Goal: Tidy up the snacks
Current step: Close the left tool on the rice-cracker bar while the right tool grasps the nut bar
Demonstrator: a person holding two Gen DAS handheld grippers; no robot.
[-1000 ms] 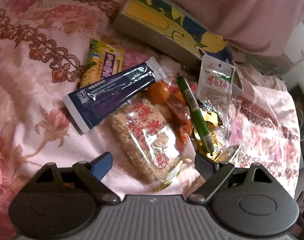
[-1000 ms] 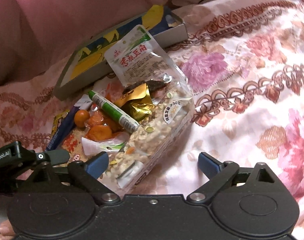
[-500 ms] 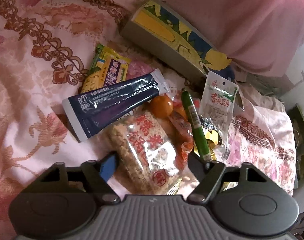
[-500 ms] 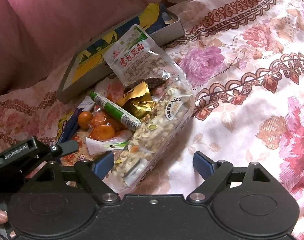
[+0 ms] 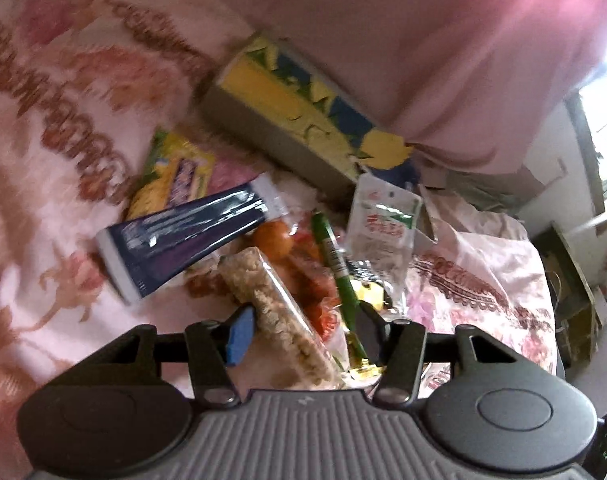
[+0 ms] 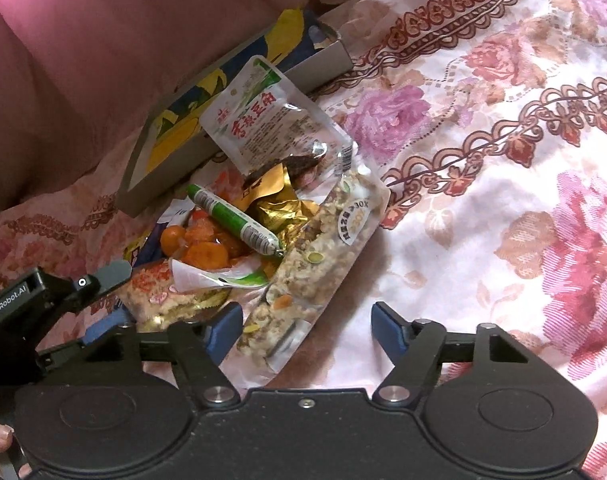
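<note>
Several snack packs lay heaped on a floral bedsheet [image 6: 503, 128], pink bedding behind, "GenRobot.AI" on left gripper [image 5: 301, 334], closing around rice-crisp pack [image 5: 279, 312], right gripper [image 6: 305, 330] closing around nut-mix pack [image 6: 315, 264].

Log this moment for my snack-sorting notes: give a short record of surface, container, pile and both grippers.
surface: floral bedsheet
container: yellow-and-blue box, open, behind the pile
pile: green sausage stick, white pouch, dark blue packet
left gripper: closing around the rice cracker pack, tilted between its jaws
right gripper: closing, nut bar pack between the jaws, pads not yet on it
</note>
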